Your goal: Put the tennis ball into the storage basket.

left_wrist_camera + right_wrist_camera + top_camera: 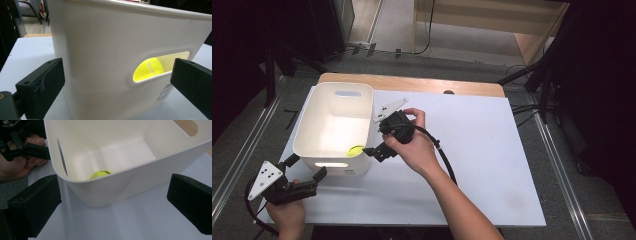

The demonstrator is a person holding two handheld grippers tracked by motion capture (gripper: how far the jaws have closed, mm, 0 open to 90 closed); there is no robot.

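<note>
Both grippers, left (307, 167) and right (369, 151), have jaws spread wide, gripping nothing, by the white bin (333, 128). Left gripper view catches the tennis ball (148, 69) through the handle slot; it sits in the bin's near corner

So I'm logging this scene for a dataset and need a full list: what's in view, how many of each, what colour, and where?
bin: 1, white, near the left edge of the table, handle slots in its end walls
tennis ball: 1, yellow-green, inside the bin, at its near right corner
sheet: 1, white, covering most of the table
table: 1, light wood, bare strip at the far edge
wooden furniture: 1, light wood, on the floor beyond the table
left gripper: 1, black with grey plate, at the bin's near left corner, jaws open
right gripper: 1, black with grey plate, at the bin's near right corner, jaws open
</note>
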